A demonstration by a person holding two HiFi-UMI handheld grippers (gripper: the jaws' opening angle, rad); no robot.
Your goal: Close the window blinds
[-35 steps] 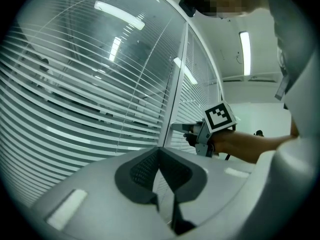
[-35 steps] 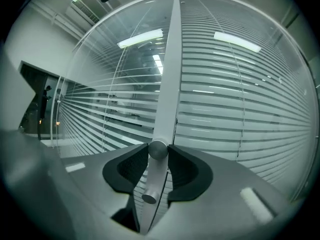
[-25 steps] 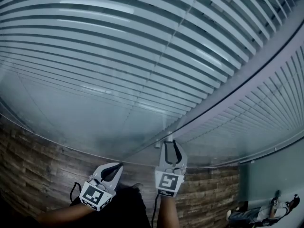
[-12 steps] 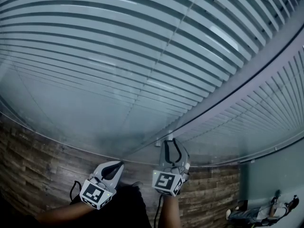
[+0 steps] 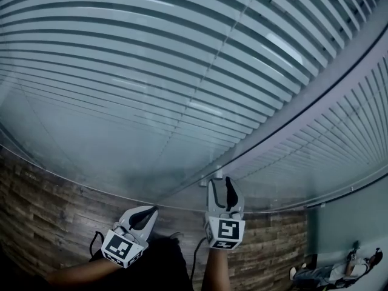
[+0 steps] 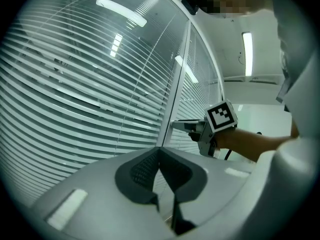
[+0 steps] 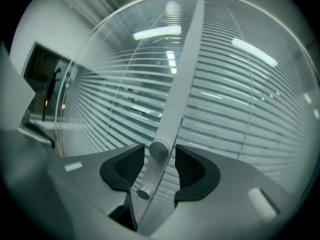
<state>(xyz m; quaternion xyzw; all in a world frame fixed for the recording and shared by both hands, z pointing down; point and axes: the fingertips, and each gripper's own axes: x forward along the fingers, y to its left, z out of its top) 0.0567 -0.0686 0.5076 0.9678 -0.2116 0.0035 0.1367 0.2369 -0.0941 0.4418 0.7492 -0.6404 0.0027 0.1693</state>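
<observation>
White slat blinds (image 5: 182, 71) hang behind glass, split by a pale mullion (image 5: 291, 126). Two small round metal knobs sit on the mullion (image 7: 182, 84): an upper knob (image 7: 159, 149) and a lower knob (image 7: 143, 193). My right gripper (image 7: 160, 166) points at the mullion with its jaws on either side of the upper knob. The jaws have just been opening, and the pads stand apart from the knob. In the head view the right gripper (image 5: 221, 183) reaches up to the frame. My left gripper (image 5: 150, 211) hangs beside it, shut and empty, its tips (image 6: 159, 150) together.
A wood-plank wall (image 5: 48, 223) runs below the window. A person (image 5: 327, 271) is at the lower right by a grey panel (image 5: 345, 223). A dark screen (image 7: 45, 84) stands far left in the right gripper view.
The right gripper has rolled, so its marker cube now faces differently, and its jaws have spread wider around the knob. The left gripper has stayed where it was.
</observation>
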